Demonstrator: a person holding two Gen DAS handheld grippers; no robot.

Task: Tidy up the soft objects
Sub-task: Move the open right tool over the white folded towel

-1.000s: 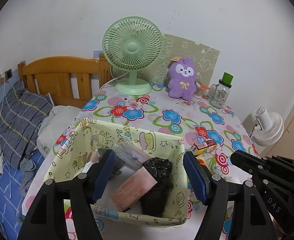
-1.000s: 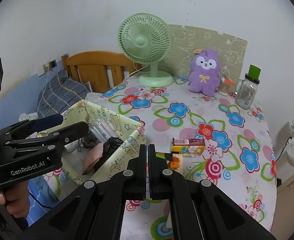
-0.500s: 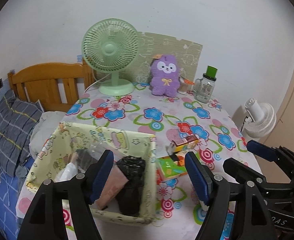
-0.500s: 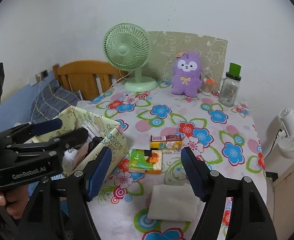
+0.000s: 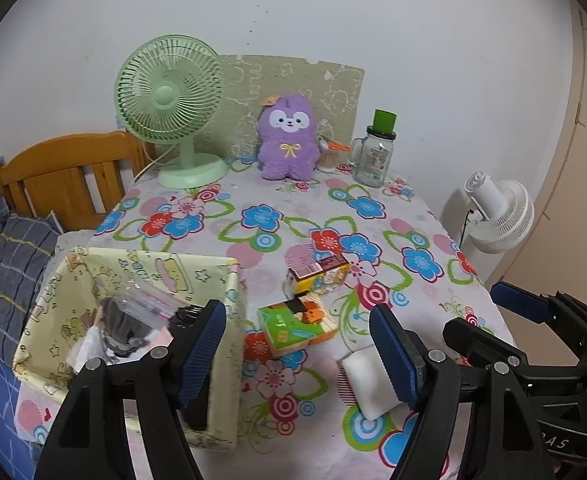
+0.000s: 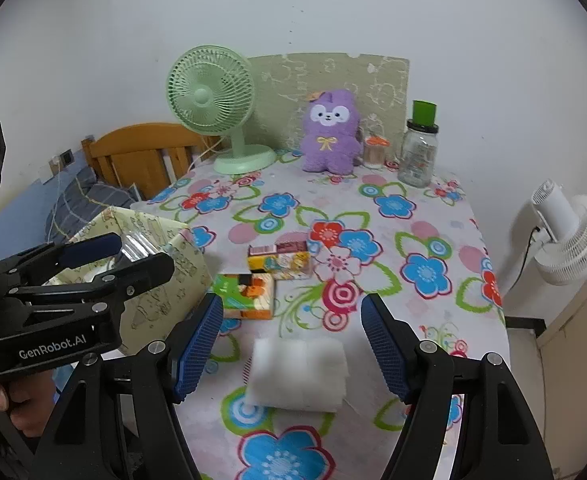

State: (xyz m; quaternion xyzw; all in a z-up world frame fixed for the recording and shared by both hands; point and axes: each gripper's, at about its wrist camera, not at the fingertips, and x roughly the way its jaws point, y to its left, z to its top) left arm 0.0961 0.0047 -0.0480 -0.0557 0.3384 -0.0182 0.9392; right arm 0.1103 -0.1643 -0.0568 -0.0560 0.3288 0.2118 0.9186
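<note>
A white soft block (image 6: 299,376) lies on the flowered tablecloth at the near edge, between the open fingers of my right gripper (image 6: 291,352); it also shows in the left wrist view (image 5: 367,380). A green packet (image 6: 249,296) and a yellow packet (image 6: 281,260) lie just beyond. A yellow fabric basket (image 5: 217,364) at the table's left holds a clear bag, a black item and other things. My left gripper (image 5: 299,354) is open and empty, to the right of the basket. A purple plush toy (image 5: 289,138) sits at the back.
A green desk fan (image 5: 171,100) and a glass jar with a green lid (image 5: 375,152) stand at the back by the wall. A white floor fan (image 5: 497,216) stands right of the table. A wooden bed (image 5: 61,176) is on the left.
My right gripper has opened from shut and let go of the white block, which now lies on the table. Both grippers have drawn back and to the right, away from the basket.
</note>
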